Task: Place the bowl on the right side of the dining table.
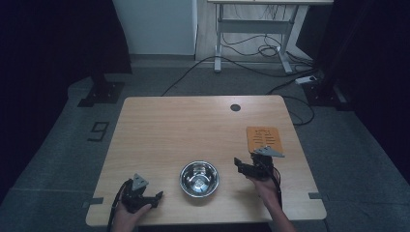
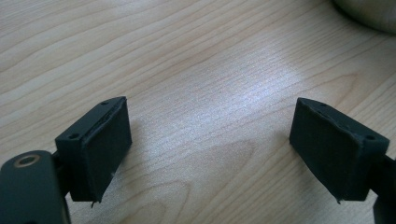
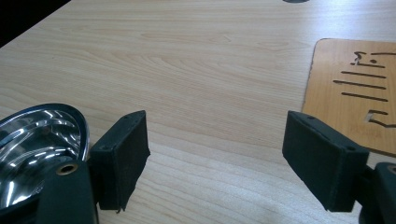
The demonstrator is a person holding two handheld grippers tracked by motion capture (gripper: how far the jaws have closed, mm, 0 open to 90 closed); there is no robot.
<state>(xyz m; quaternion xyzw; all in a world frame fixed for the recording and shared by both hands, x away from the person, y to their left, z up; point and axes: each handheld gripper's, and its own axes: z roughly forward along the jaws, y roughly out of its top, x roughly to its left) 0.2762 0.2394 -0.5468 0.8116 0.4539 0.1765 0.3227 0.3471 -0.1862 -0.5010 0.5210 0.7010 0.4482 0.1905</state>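
High view shows a steel bowl [image 1: 199,178] near the front edge of the wooden table [image 1: 193,125], with the left gripper [image 1: 157,197] just to its left and the right gripper [image 1: 237,162] just to its right, each held in a hand and neither touching it. An orange card with cut-out slots [image 1: 263,140] lies flat beyond the right gripper, farther from the person than the bowl.

Left gripper view has both jaws spread wide over bare wood, nothing between them; the bowl's rim [image 2: 369,14] sits at the upper right corner. Right gripper view also has its jaws wide apart and empty, with the bowl [image 3: 37,140] beside its left jaw and the card [image 3: 355,88] past its right jaw.

The step in hand looks like a reach for the bowl. A thin, polished rim probably slips easily, so one jaw inside and one outside the wall, closed squarely, would likely hold best. The right gripper seems better placed; it should approach low and avoid nudging the bowl sideways.
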